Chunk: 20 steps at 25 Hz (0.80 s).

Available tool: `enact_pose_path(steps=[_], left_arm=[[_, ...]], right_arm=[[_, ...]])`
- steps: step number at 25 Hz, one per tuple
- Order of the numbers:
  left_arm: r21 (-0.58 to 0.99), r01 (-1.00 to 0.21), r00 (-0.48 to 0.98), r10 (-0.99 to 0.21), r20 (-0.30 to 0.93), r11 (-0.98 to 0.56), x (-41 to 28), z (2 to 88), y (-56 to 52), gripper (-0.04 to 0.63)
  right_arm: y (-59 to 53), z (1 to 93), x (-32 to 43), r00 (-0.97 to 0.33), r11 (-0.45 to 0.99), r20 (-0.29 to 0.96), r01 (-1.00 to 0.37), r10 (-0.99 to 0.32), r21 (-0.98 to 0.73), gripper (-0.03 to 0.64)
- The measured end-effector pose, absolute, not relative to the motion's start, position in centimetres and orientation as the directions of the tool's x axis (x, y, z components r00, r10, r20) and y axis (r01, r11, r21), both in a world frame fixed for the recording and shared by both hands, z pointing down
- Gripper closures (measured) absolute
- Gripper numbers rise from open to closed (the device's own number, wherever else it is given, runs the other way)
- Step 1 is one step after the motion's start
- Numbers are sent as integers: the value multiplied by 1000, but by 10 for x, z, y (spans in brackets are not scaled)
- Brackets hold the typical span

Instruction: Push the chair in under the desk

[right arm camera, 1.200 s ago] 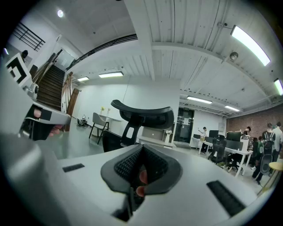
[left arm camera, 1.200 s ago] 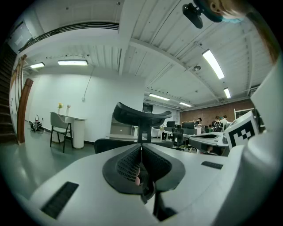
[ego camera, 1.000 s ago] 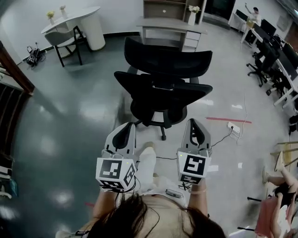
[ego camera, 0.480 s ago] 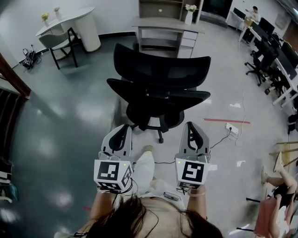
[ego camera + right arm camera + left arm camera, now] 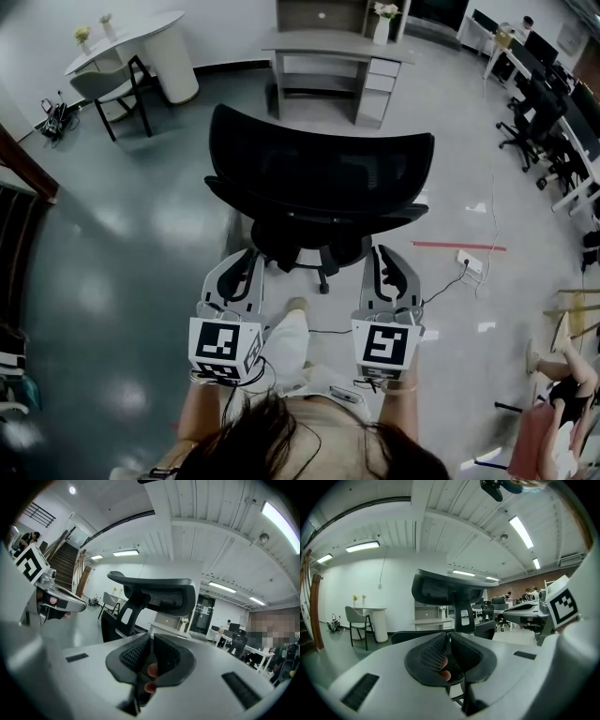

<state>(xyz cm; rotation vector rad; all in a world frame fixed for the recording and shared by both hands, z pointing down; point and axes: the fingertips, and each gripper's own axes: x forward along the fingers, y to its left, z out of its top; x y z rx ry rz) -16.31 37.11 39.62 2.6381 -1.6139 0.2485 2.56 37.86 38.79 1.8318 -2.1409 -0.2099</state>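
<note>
Both claws have drawn up to the black office chair (image 5: pixel 319 173), the left claw (image 5: pixel 244 267) and right claw (image 5: pixel 387 267) now flanking it from behind, each pinched together on nothing. It stands on the floor well apart from the worktop (image 5: pixel 337 44), so the push seems only just beginning.
</note>
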Motion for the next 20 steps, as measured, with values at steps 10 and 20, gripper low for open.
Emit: enact_pose_path(steps=[10,20], left_arm=[[-120,-874,441,-874,205,-470,-160,407,327,502],[-212,-854,413,-867,278,-475,-166,413,292,465]], right_arm=[[334,400,30,-146,223,223,-900,-964,374,556],[305,414,31,-120,253,299,-852,-947,459,493]])
